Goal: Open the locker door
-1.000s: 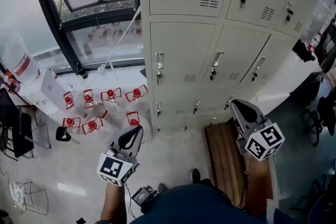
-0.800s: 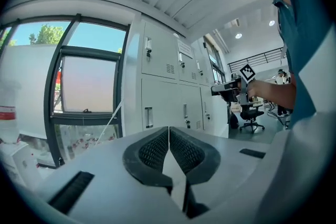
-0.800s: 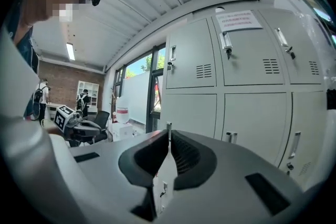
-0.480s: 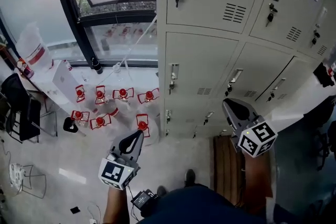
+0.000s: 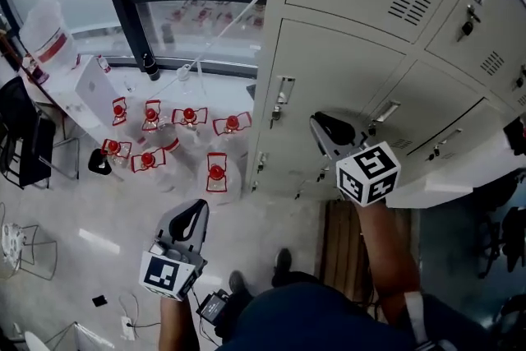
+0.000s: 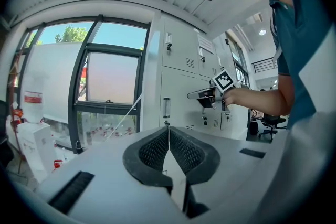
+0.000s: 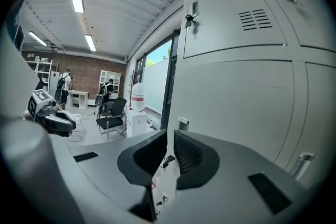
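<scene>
The locker door [image 5: 345, 82], leftmost in the middle row of a bank of pale grey metal lockers [image 5: 460, 37], stood closed, with a slim pull handle [image 5: 284, 90] near its left edge and a key [image 5: 274, 116] hanging in the lock just below. The door looked like thin painted sheet metal: probably light and stiff, swinging on hinges at its far side, with a smooth face offering no purchase. The handle appeared the only sound place to take hold, and the key might need turning first. The right hand-held gripper [image 5: 325, 127] hung close before the door, below and to the right of the handle and apparently not touching it, its jaws pressed together on nothing. The left hand-held gripper [image 5: 194, 214] was held low over the floor [image 5: 107, 259], well apart from the lockers, its jaws likewise closed and empty. Beyond the lockers' left side, red-capped containers [image 5: 188, 115] stood on the floor below a dark-framed window [image 5: 197, 4], and a wooden bench [image 5: 341, 247] lay at the person's feet.
</scene>
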Motion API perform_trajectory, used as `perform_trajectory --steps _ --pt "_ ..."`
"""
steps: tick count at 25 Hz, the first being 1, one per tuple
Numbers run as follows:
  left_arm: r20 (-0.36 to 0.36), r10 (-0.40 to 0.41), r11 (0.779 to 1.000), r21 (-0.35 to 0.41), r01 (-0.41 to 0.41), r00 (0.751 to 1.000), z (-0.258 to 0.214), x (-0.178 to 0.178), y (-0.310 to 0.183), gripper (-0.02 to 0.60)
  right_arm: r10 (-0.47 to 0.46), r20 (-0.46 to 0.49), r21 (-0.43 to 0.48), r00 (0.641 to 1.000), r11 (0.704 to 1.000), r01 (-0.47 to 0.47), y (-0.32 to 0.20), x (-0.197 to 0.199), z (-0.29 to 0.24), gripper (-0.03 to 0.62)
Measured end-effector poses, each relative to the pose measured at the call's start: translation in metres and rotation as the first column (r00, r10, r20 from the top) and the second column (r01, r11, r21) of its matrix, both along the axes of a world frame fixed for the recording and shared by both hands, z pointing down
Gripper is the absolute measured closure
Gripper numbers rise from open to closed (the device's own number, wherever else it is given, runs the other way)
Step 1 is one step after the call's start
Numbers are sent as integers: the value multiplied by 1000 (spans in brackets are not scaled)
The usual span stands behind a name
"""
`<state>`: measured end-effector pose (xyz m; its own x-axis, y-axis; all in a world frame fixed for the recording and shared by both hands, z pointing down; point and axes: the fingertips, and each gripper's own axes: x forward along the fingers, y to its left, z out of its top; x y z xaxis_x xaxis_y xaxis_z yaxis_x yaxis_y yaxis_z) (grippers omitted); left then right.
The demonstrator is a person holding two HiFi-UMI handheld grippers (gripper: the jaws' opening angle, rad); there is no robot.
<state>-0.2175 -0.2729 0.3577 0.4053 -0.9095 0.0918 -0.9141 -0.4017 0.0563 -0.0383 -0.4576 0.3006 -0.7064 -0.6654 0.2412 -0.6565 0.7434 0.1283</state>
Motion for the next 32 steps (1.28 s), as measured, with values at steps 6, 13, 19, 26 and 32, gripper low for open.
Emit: perform_trajectory --steps 6,13,19,26,32 --pt "-19 -55 998 -16 54 998 19 -16 2 560 -30 -48 -8 998 1000 30 -29 -39 23 556" --pt "-24 -84 996 -41 83 996 39 -27 9 560 6 -82 17 997 1000 -4 -56 -68 41 554" --pt "-36 -96 994 -56 94 995 51 -28 13 560 81 -109 33 991 996 -78 -77 -75 58 537" --pt "-37 -97 993 -65 94 995 61 -27 16 560 151 -113 35 982 988 -147 -101 -80 77 511" --pt "-41 -108 992 -75 105 993 65 -36 24 560 145 -108 28 984 989 -143 -100 -86 80 513"
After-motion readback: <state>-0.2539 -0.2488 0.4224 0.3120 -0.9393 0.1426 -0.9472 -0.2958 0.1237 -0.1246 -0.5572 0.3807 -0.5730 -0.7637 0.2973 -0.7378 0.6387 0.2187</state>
